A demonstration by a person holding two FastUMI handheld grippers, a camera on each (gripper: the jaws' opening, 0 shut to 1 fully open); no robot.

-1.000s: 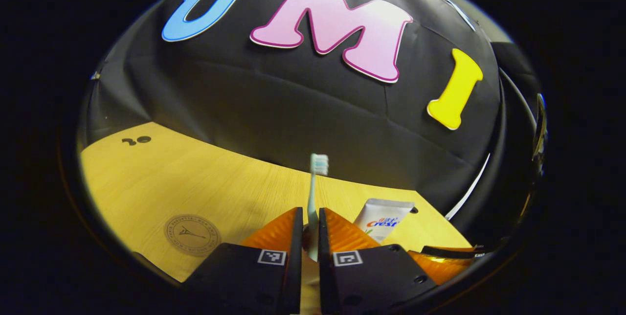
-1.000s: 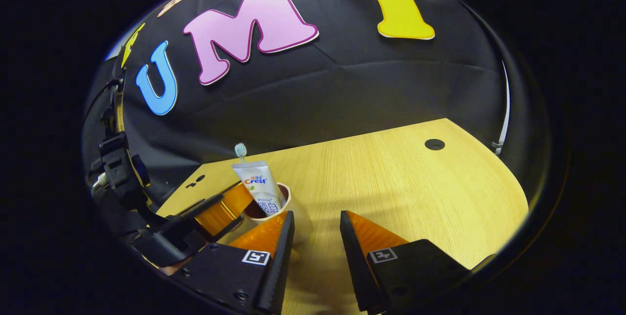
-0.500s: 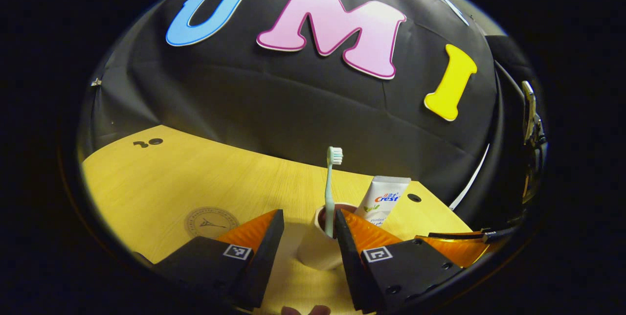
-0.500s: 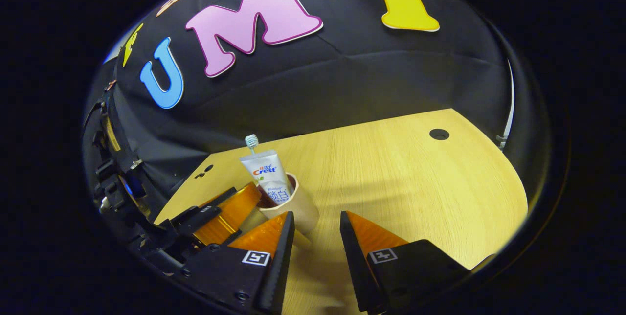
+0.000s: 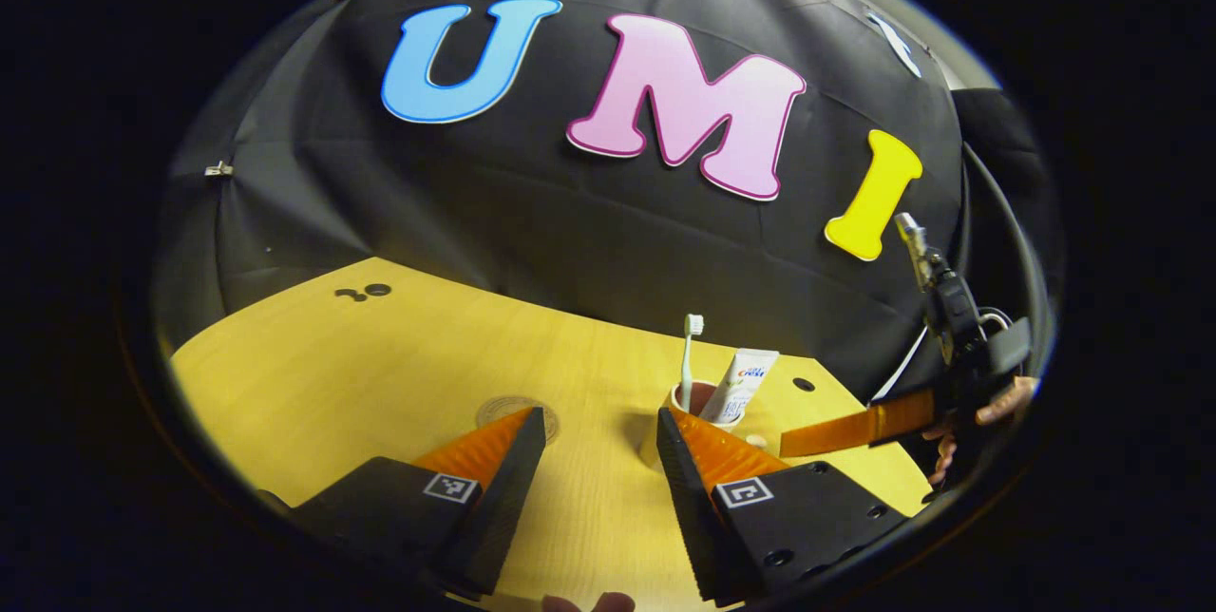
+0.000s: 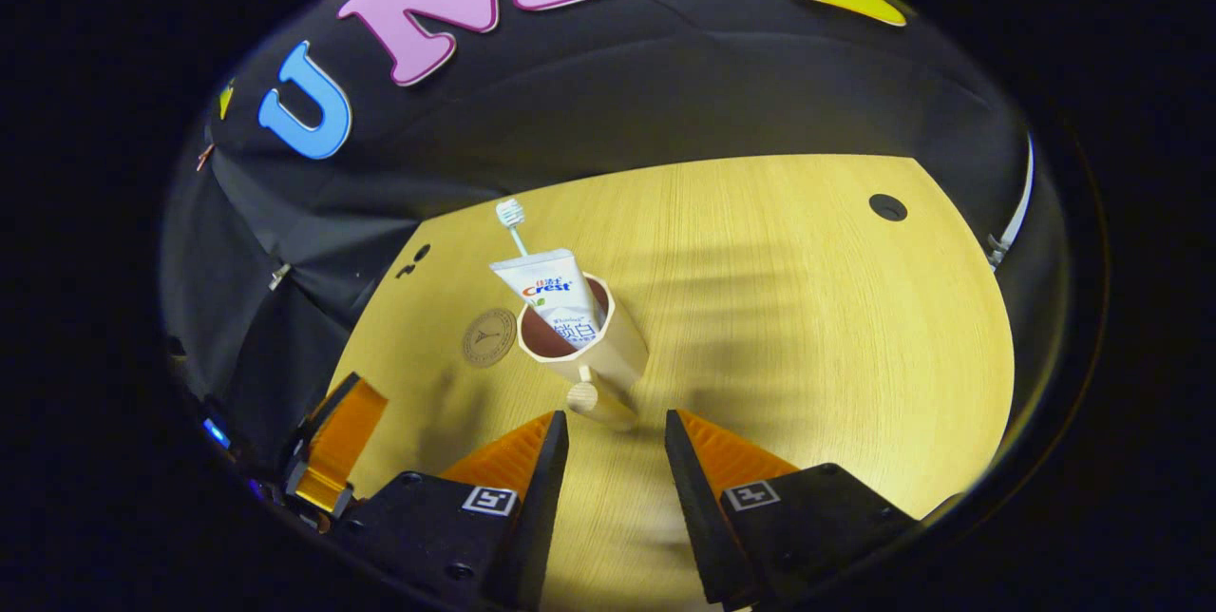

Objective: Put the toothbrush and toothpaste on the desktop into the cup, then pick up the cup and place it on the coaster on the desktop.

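A: Since the brush (image 6: 511, 213) and paste (image 6: 556, 294) both stand in the cup (image 6: 608, 360), the first half looks done. Left to do: lift the cup, set it on the coaster (image 6: 488, 337).

B: Agreed. Cup sits on the desk (image 6: 807, 308), just beside the coaster, not on it. From the cup, the coaster lies at about 9 o'clock in the right gripper view.

A: Jaw state?

B: Right gripper (image 6: 613, 441): jaws apart, nothing between them. Cup is dead ahead at 12 o'clock, just past the tips, apart from both. Its side knob faces the gap.

A: And the left?

B: Left gripper (image 5: 594, 446): jaws wide apart, empty. In its view the cup (image 5: 686, 403) is at about 1 o'clock, right behind the right-hand fingertip; contact I can't tell. Coaster (image 5: 518, 408) peeks out behind the left-hand tip, at 11 o'clock.

A: So the right one is better lined up for the grab?

B: My read, yes. Tall contents lean toward 11 o'clock, so tipping is the risk on the lift.
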